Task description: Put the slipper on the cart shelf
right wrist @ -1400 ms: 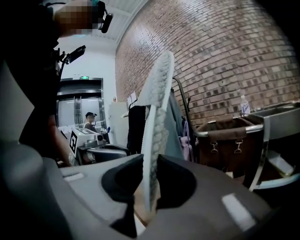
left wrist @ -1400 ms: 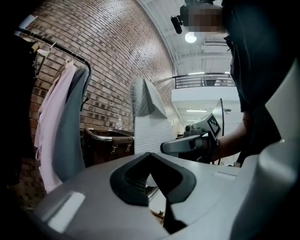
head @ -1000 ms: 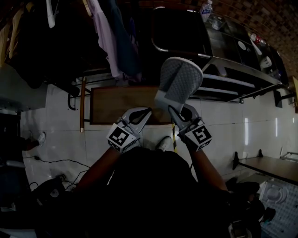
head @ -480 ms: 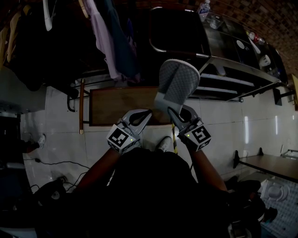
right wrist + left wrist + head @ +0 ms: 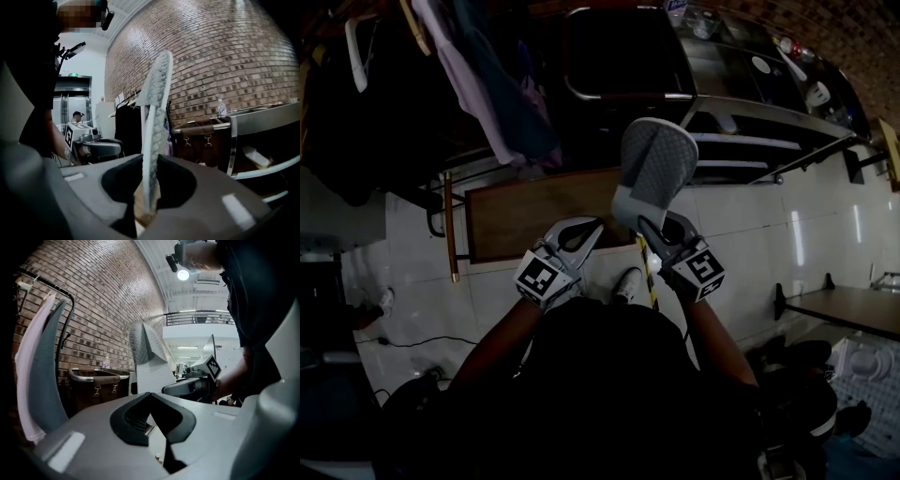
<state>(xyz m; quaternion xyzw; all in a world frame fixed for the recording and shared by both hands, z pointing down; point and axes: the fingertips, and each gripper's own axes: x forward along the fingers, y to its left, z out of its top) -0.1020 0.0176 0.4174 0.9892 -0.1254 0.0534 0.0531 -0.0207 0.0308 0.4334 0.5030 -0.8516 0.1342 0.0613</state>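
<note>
A grey quilted slipper (image 5: 656, 173) stands upright, sole edge toward me, with my right gripper (image 5: 652, 225) shut on its lower end. In the right gripper view the slipper (image 5: 154, 117) rises straight up from between the dark pads (image 5: 176, 180). The metal cart (image 5: 769, 141) with its slatted shelves lies ahead and to the right; one shelf (image 5: 262, 164) shows at the right of the right gripper view. My left gripper (image 5: 586, 230) hovers just left of the slipper, its tips together with nothing between them. From the left gripper view I see the slipper (image 5: 145, 352) and the right gripper (image 5: 187, 386).
A brown canvas bin with a metal rim (image 5: 619, 56) stands left of the cart. A low wooden platform (image 5: 534, 211) lies under the grippers. Clothes hang on a rack (image 5: 487, 75) at the upper left. A water bottle (image 5: 221, 107) stands on the cart top. A low table (image 5: 844, 314) is at the right.
The head view has swung, so the cart, bin and wooden platform have shifted left and up. Both grippers and the held slipper keep the same place in the view.
</note>
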